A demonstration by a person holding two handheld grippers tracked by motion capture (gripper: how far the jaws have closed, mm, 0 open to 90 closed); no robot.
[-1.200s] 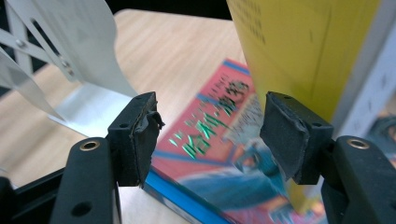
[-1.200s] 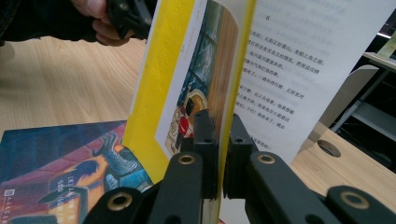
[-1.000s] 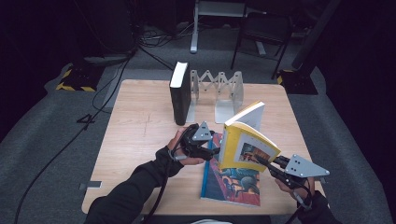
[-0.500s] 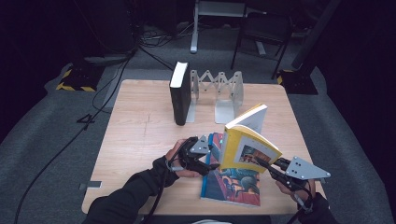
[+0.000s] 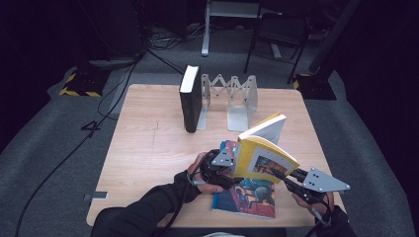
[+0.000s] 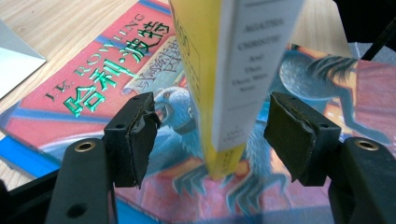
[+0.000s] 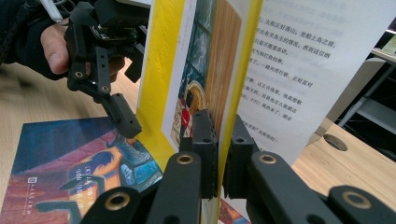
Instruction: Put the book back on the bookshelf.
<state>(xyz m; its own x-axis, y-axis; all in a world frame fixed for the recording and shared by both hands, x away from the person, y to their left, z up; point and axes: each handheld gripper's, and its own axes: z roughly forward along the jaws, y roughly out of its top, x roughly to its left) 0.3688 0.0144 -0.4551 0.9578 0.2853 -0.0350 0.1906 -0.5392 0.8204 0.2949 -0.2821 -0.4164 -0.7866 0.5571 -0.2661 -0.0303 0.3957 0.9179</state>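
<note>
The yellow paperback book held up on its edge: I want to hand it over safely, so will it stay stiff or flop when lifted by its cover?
The yellow paperback book will probably flop: the right gripper pinches only its thin front cover, and the pages fan away. It looks light, yet apt to tip, standing on the colourful flat book. The left gripper, jaws open around the spine, could steady it.

Over the last second I have drawn my left claw [image 5: 231, 174] back from the far side of the yellow book [image 5: 264, 160] toward the near table [image 5: 148, 148] edge; its jaws now sit spread on either side of the book's spine.
</note>
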